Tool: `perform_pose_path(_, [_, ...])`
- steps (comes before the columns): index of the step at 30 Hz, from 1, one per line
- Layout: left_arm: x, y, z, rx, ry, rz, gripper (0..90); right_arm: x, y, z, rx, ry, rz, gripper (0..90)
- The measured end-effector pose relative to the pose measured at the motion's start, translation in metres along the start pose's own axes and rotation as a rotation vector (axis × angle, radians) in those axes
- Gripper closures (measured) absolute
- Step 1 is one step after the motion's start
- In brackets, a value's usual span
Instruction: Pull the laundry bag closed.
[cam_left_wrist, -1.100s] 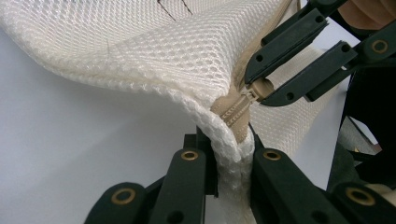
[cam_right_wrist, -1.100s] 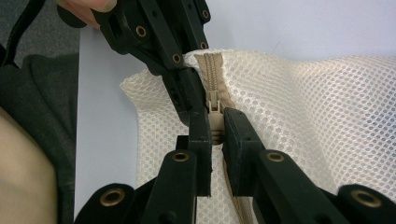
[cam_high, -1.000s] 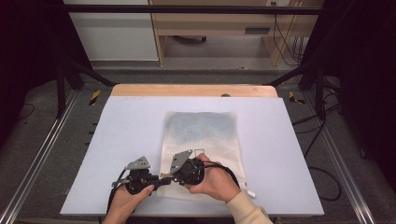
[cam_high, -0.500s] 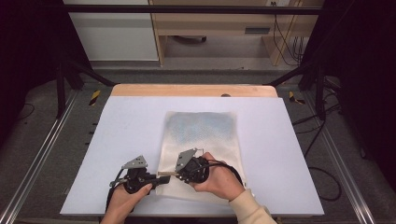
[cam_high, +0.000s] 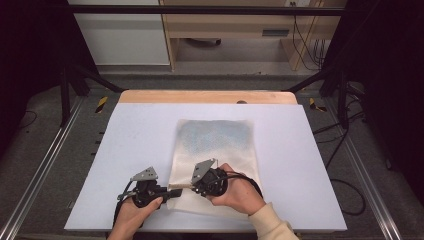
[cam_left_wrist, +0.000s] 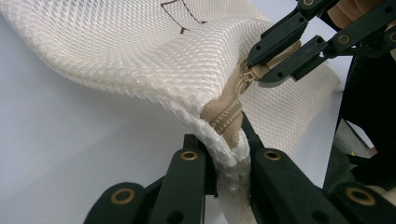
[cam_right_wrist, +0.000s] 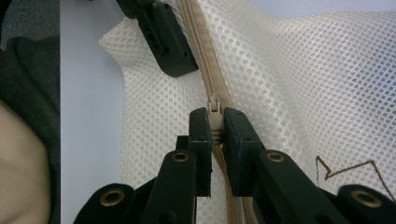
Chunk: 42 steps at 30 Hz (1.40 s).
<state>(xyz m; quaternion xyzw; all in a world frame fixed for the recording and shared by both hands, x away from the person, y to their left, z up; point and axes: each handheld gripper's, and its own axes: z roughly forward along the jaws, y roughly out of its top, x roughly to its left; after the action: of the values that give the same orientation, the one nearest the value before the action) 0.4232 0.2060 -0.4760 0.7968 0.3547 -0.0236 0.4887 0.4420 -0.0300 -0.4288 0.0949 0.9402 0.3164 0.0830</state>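
At the near edge of the table (cam_high: 125, 135), the left tongs (cam_high: 172, 191) are seen clamped on the near left corner of a cream mesh bag (cam_high: 220, 145). In the left gripper view, the corner's thick hem and the end of the tan zipper (cam_left_wrist: 227, 116) are pinched between the two black jaws, and the mesh is lifted off the table there in a raised fold. Just beside them, a little further in along the bag's near edge, the right tongs (cam_high: 192, 184) are closed on the zipper pull (cam_right_wrist: 215, 122). In the right gripper view the pull tab is gripped between the jaws, with the slider just beyond their tips and the tan zipper tape running away towards the left tongs (cam_right_wrist: 163, 37), which are seen at the top of that view on the bag's edge. In the left gripper view the right tongs (cam_left_wrist: 261, 70) are seen further along the zipper, shut on the pull. A brown stitched line mark (cam_right_wrist: 345, 170) is visible on the mesh beside the zipper. Beyond the tongs, the rest of the bag is spread flat on the middle of the pale table, its far part showing a bluish tint. A wooden strip (cam_high: 207, 96) is seen along the table's far edge.
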Motion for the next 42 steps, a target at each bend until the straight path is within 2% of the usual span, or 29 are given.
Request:
perform_pose_path(14, [0.003,-0.001,-0.001,-0.005,0.001,-0.013,84.8,-0.006,-0.011,-0.011,0.006,-0.013,0.019,82.3])
perform_pose_path(33, [0.001,-0.002,0.000,0.004,-0.012,-0.009,84.8,-0.006,-0.020,-0.020,0.004,-0.008,0.020,82.3])
perform_pose_path(42, [0.001,-0.002,0.001,0.005,-0.015,-0.011,84.8,-0.006,-0.026,-0.024,0.001,-0.012,0.034,82.3])
